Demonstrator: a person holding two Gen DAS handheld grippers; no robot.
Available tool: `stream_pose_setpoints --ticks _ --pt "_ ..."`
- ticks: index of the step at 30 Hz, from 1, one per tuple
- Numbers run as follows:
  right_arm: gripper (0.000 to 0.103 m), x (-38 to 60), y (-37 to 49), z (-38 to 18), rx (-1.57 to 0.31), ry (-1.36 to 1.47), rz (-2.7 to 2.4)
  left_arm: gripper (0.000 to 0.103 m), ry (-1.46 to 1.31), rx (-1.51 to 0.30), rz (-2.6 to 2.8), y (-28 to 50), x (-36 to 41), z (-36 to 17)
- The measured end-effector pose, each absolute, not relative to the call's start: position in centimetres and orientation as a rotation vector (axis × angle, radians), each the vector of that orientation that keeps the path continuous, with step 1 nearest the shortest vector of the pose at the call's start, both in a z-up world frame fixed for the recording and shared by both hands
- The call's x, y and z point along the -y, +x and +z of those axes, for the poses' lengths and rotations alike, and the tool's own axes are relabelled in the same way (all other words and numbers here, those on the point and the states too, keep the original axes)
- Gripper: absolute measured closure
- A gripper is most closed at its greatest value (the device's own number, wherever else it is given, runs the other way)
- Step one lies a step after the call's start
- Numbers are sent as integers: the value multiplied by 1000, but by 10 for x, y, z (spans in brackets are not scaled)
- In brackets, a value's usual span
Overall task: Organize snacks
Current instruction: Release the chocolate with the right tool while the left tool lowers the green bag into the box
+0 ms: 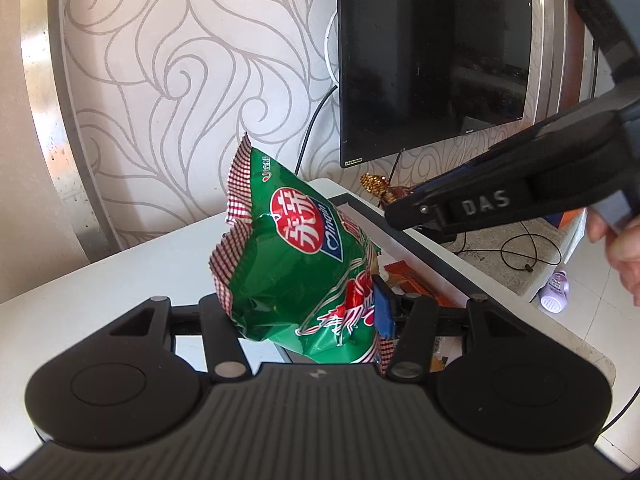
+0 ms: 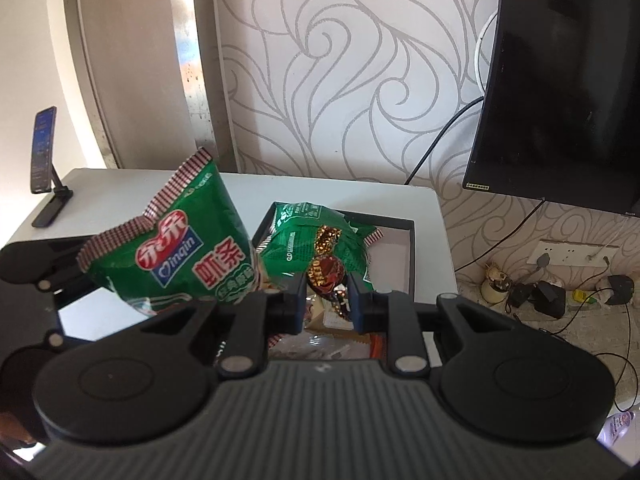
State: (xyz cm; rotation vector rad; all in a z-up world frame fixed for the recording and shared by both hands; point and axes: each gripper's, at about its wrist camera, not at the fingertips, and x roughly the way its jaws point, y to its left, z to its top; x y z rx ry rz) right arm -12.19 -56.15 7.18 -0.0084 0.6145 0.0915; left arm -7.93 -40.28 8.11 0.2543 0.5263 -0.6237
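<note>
Here, green snack bag [image 1: 296,264] tilted; top upper-left.

You're in a home here, a living room by the look of it. That swirl-patterned wallpaper [image 2: 340,80] fills the wall in front of you, and a dark flat-screen television [image 1: 432,60] hangs on it with cables trailing down. Below sits a white table [image 2: 340,188] with a phone on a stand [image 2: 44,160] at its far left corner. Down to your right, a wall socket [image 2: 568,254] with plugs and chargers [image 2: 548,296] scattered over a pale tiled floor [image 1: 580,320].
</note>
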Motion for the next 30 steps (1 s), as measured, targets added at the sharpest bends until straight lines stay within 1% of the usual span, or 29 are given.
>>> stream_pose_setpoints --ticks 10,19,24,30 --pt "78 564 -100 63 -644 -16 91 45 237 -538 -611 -78 401 82" --pt "77 567 -98 61 -638 29 77 44 234 -564 -596 -75 401 78" --pt "65 565 -102 63 -617 41 90 44 234 -560 -600 -75 399 78" --pt "63 566 -109 70 -598 63 89 44 237 -560 -610 -75 399 78"
